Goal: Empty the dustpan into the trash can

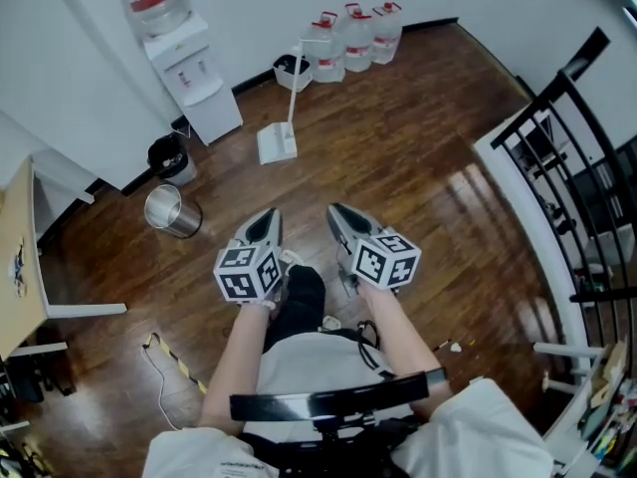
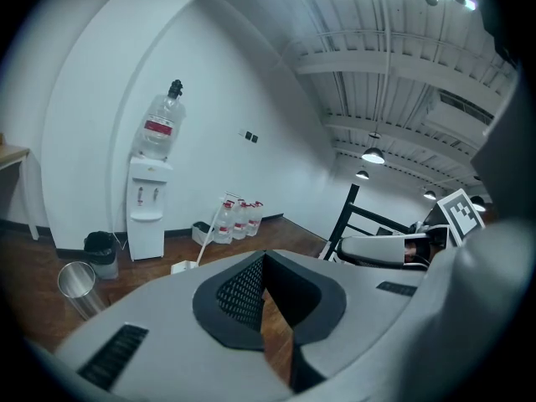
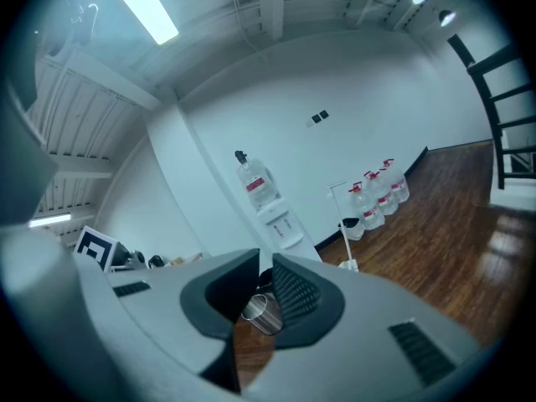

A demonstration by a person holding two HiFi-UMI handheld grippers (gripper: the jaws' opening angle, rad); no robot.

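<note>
A white long-handled dustpan (image 1: 276,143) stands on the wood floor, its handle leaning toward the back wall. It also shows as the dustpan (image 2: 182,266) and the dustpan (image 3: 347,265). To its left stands a silver trash can (image 1: 171,210), open at the top. Through the narrow gap of my right gripper (image 3: 265,266) I see the silver trash can (image 3: 264,312) far beyond; those jaws are slightly open and hold nothing. My left gripper (image 2: 264,260) has its tips together, empty. In the head view the left gripper (image 1: 267,218) and the right gripper (image 1: 336,211) hover side by side, well short of the dustpan.
A black bin (image 1: 171,157) and a water dispenser (image 1: 191,73) stand by the wall, with water bottles (image 1: 354,36) further right. A black stair railing (image 1: 557,157) borders the right side. A desk (image 1: 15,257) stands at the left, and a cable (image 1: 164,358) lies on the floor.
</note>
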